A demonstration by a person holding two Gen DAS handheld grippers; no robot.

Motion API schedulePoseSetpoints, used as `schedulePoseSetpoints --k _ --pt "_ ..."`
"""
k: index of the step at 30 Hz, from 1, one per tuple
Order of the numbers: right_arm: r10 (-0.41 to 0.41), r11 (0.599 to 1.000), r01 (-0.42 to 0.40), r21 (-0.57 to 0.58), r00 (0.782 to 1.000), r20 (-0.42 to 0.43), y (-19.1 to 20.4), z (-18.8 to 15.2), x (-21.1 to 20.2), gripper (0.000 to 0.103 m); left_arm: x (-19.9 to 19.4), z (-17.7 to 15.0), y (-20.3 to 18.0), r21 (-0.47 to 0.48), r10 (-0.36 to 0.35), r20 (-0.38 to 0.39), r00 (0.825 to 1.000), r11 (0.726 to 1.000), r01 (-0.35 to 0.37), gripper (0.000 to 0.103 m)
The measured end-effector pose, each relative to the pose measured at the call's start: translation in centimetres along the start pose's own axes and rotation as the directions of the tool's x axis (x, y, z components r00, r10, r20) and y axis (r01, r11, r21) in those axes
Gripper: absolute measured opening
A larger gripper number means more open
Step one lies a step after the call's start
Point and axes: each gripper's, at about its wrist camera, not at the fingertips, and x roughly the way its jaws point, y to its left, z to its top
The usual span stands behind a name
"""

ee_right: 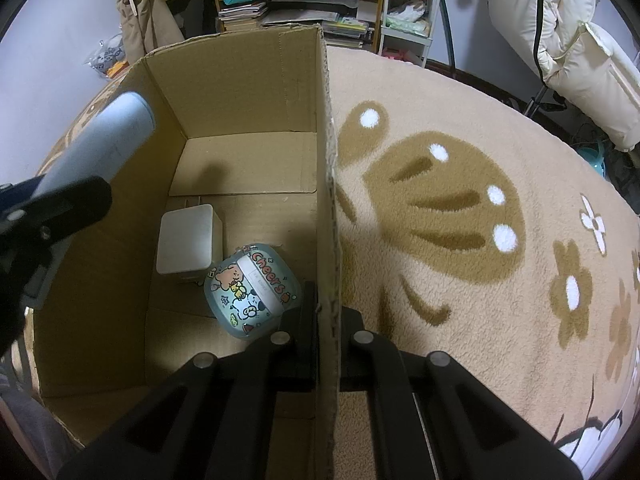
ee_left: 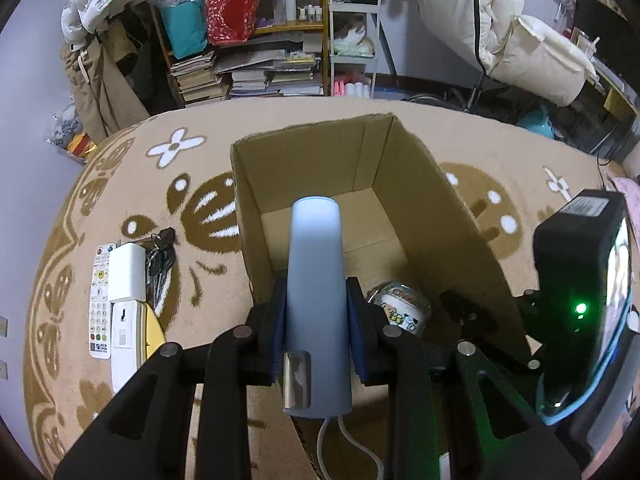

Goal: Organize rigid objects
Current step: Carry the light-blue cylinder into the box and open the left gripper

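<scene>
My left gripper [ee_left: 316, 312] is shut on a pale blue cylinder [ee_left: 316, 280] with a white cord at its base, held over the open cardboard box [ee_left: 440, 184]. The same cylinder [ee_right: 108, 140] pokes over the box's left wall in the right wrist view. My right gripper [ee_right: 326, 320] is shut on the box's right wall [ee_right: 326, 160], one finger inside, one outside. On the box floor lie a white square box [ee_right: 188, 240] and a round cartoon-printed tin [ee_right: 252, 292] marked "Cheers"; that tin [ee_left: 404, 308] also shows in the left wrist view.
On the tan patterned rug [ee_left: 120, 184] left of the box lie a white remote [ee_left: 100, 300], white adapter [ee_left: 128, 272], a bunch of keys [ee_left: 160, 256] and another white device [ee_left: 128, 344]. A bookshelf [ee_left: 248, 60] and white cart [ee_left: 352, 40] stand behind.
</scene>
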Motion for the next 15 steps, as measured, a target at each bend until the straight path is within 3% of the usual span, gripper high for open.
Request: schedulePoseSetpoints --k 4,9,15 --pt "-0.001 1.000 0.001 0.000 1.000 0.000 0.0 0.0 0.0 0.005 0.2 -0.1 0.2 0.000 -0.012 -0.009 1.000 1.000 0.012 0.026" --pt "-0.016 1.000 0.016 -0.010 1.000 0.006 0.5 0.0 0.1 0.006 -1.5 0.2 -0.3 0.041 0.031 0.065 0.997 0.999 -0.033 0.026" --pt "-0.013 1.000 0.013 -0.016 1.000 0.003 0.8 0.1 0.0 0.005 -2.4 0.4 1.1 0.018 0.044 0.067 0.997 0.999 -0.046 0.027"
